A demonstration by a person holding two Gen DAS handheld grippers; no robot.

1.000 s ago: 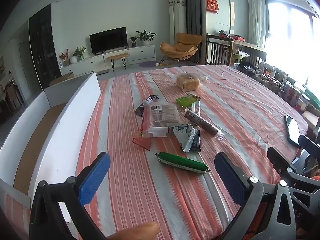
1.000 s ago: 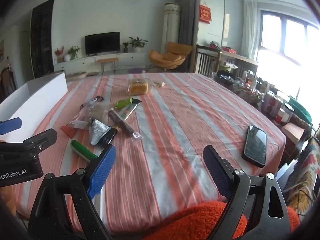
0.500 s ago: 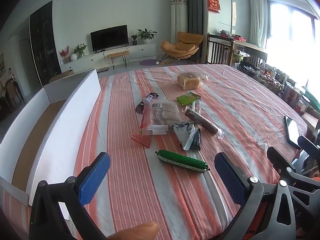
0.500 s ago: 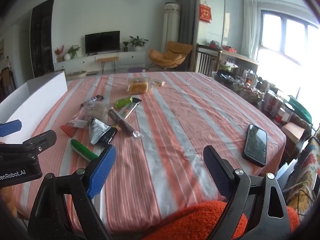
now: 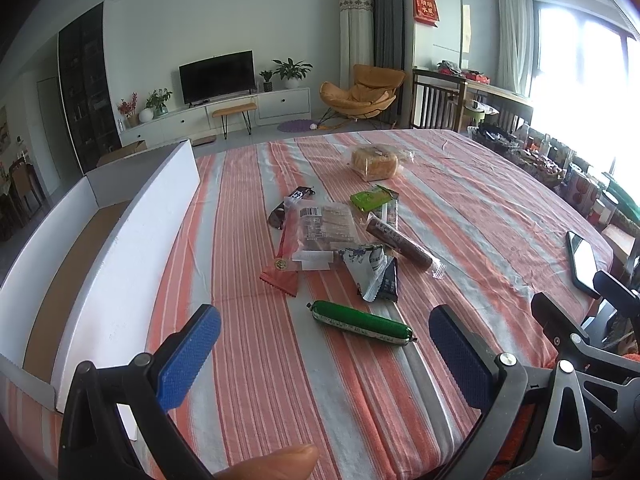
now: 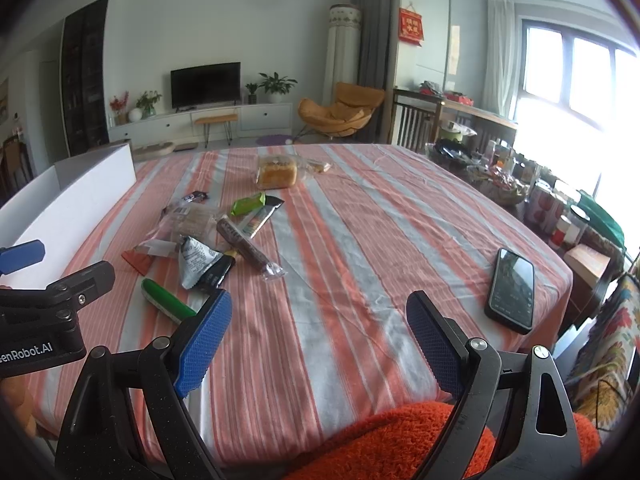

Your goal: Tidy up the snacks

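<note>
- While nothing was gripped yet, the left gripper [image 5: 320, 344] hung spread wide and empty above the worktop's [image 5: 480, 184] near edge; the right gripper [image 6: 320, 336] was likewise released and empty, over bare striped cloth near the near edge.
- Green sausage stick [image 5: 362, 323] lay flat just ahead of the left gripper, slightly toward its right finger, nearest snack to the near edge.
- Its long axis ran roughly crosswise to the left gripper's reach, slanting from far-left to near-right, so it sat more or less parallel to the line between the fingers; judged that a wrist turn was needed before closing across it.
- Left gripper was the nearer one; in the right wrist view the stick [image 6: 168, 301] lay off to the left, partly behind the left finger.
- Rest of the snack pile [image 5: 332, 236] sat toward the worktop's middle, beyond the stick; bread loaf [image 5: 375, 163] further toward the far edge.
- White box [image 5: 80, 248], open and apparently empty, ran along the left edge, likely the drop target.
- Phone [image 6: 512, 288] lay near the right edge, apart from the snacks.
</note>
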